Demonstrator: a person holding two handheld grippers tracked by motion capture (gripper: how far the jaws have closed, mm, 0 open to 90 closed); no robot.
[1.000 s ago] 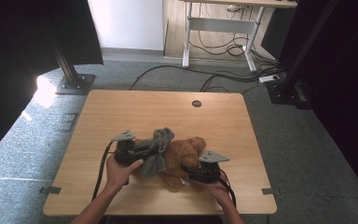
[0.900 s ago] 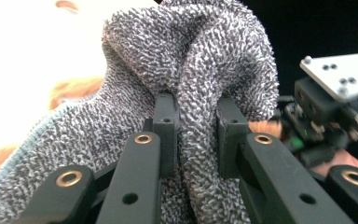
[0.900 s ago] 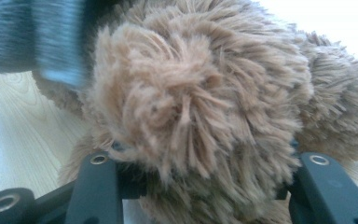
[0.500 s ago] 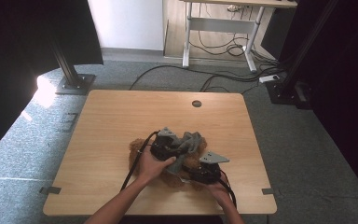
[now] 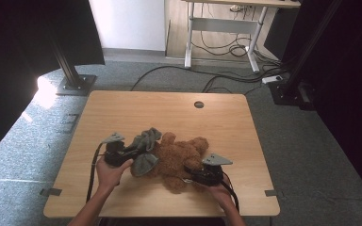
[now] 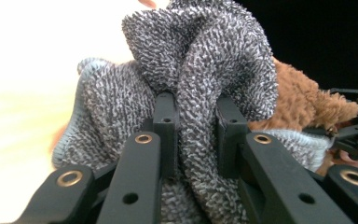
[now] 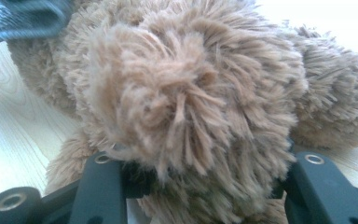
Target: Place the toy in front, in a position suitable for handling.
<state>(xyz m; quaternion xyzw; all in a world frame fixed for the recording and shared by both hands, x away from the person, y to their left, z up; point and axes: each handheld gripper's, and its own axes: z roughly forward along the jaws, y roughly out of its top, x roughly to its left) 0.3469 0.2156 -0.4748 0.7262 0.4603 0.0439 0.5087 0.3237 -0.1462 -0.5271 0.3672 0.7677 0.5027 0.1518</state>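
The left gripper [image 5: 131,153] has its fingers [image 6: 165,122] drawn narrow and pinched on a fold of grey knitted cloth [image 6: 200,70]; in the left gripper view the cloth bulges up between and above the fingers and spills down both sides of them; a strip of its pale blue edge shows to the left. Beyond the cloth, to the right of those fingers, lies the brown plush teddy bear [image 6: 307,100].

In the high view the cloth [image 5: 145,149] lies bunched at the left gripper's fingertips, draped over the near end of the teddy bear [image 5: 181,157], which lies on its side on the wooden table [image 5: 122,113]; the left hand [image 5: 108,170] grips the gripper body from behind.

The right gripper [image 5: 192,175] meets the bear from the opposite side, its fingers [image 7: 103,186] set partly apart with a tuft of the bear's fur [image 7: 186,102] packed between them; the fur hides the pads, so whether they press on it cannot be told; the fingers have just been closing a little on that plush. The right hand [image 5: 219,190] sits behind the gripper near the table's front edge; a dark cable [image 5: 92,172] trails back from the left gripper over the table.
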